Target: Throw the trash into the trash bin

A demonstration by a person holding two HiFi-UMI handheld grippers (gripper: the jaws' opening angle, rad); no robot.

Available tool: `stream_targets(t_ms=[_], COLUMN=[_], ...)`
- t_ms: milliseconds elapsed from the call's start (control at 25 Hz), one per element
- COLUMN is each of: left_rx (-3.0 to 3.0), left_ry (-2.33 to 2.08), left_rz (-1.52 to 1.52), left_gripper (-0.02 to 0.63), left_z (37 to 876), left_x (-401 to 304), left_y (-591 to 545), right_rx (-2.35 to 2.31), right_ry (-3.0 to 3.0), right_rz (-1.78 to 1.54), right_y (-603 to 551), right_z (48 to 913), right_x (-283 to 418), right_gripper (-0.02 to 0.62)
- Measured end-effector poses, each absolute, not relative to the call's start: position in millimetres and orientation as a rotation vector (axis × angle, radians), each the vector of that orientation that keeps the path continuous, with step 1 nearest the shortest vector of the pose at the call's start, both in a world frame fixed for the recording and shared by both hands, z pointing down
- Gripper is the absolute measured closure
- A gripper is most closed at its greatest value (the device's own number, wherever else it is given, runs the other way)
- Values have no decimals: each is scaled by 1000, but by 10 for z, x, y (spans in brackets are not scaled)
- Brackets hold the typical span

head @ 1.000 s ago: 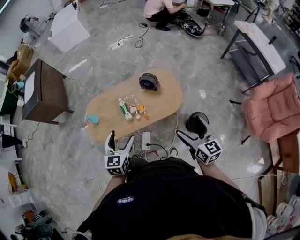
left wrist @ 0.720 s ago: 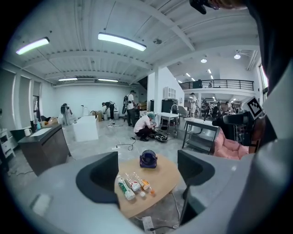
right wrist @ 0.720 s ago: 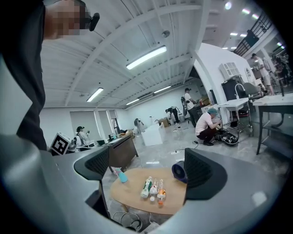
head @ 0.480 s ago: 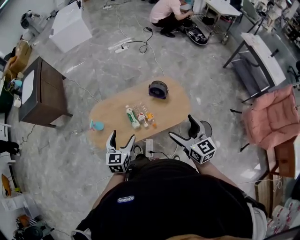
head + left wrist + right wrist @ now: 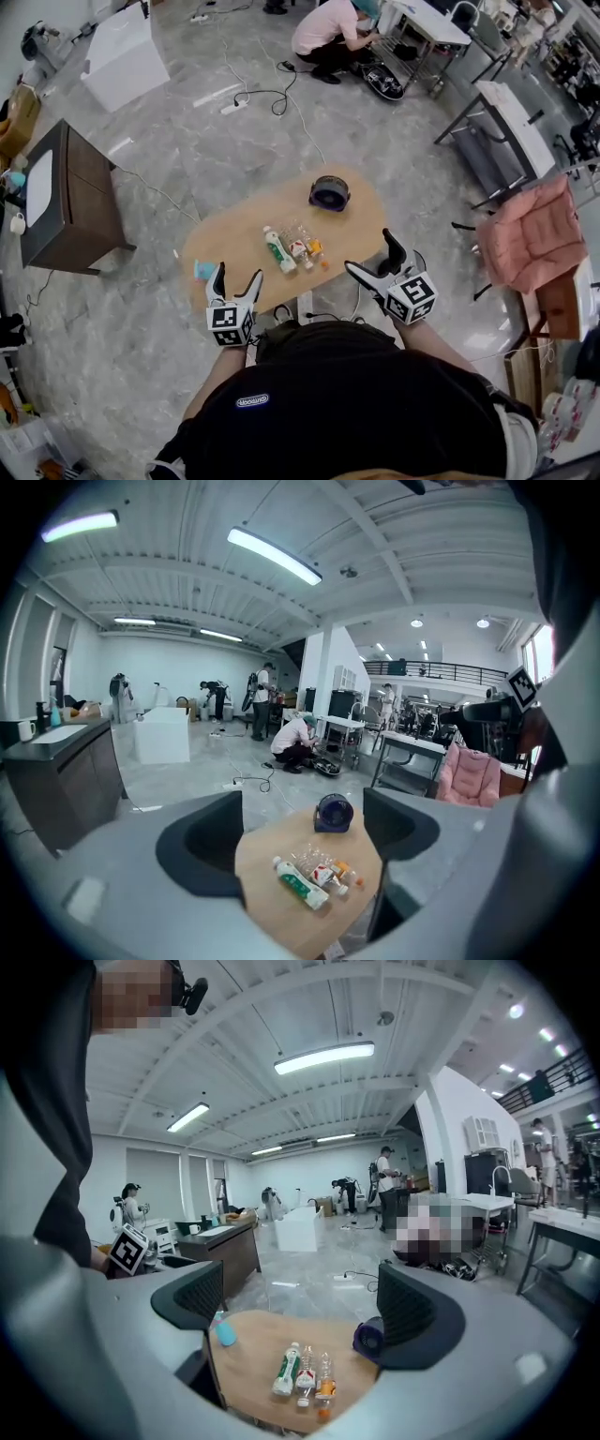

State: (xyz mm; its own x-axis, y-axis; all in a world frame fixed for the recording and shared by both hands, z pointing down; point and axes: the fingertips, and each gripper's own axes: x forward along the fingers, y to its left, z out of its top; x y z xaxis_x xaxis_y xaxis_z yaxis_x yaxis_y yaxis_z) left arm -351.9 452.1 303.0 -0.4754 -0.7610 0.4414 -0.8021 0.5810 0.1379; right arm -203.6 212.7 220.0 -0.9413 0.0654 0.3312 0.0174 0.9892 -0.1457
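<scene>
Three bottles lie side by side on the oval wooden table (image 5: 239, 234): a green-and-white one (image 5: 278, 250), a red-labelled one (image 5: 300, 252) and an orange one (image 5: 317, 251). They also show in the left gripper view, where the green-and-white bottle (image 5: 302, 884) is nearest. In the right gripper view the green-and-white bottle (image 5: 288, 1369) lies left of the other two. My left gripper (image 5: 236, 277) is open and empty at the table's near edge. My right gripper (image 5: 372, 254) is open and empty at the table's near right end. A dark round bin (image 5: 418, 259) on the floor is mostly hidden behind it.
A purple round device (image 5: 329, 192) sits at the table's far end and a blue cup (image 5: 204, 270) at its near left. A dark cabinet (image 5: 66, 202) stands left and a pink chair (image 5: 530, 234) right. Cables (image 5: 272, 94) cross the floor beyond the table. A person (image 5: 328, 28) crouches far back.
The table and bottles have come closer to both grippers. The right gripper now covers the floor bin that showed beside it before. Both grippers stay open.
</scene>
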Motion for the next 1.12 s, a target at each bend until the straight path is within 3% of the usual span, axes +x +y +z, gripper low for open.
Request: stream_targets(t_ms=[280, 600, 1120], left_rx=[1291, 1395, 1223], left_ry=[-2275, -2194, -2127], left_rz=[101, 164, 368], left_gripper=[196, 198, 196], left_z=[3215, 3374, 3851], left_x=[-3793, -3650, -3408], left_y=[4650, 4297, 3958], right_rx=[-30, -40, -190], right_ry=[-2737, -2712, -2575], right_rz=[211, 238, 406], right_y=[2329, 2268, 1809], right_z=[2251, 2551, 3692], right_x=[-2149, -2251, -2401], right_gripper=[75, 75, 75])
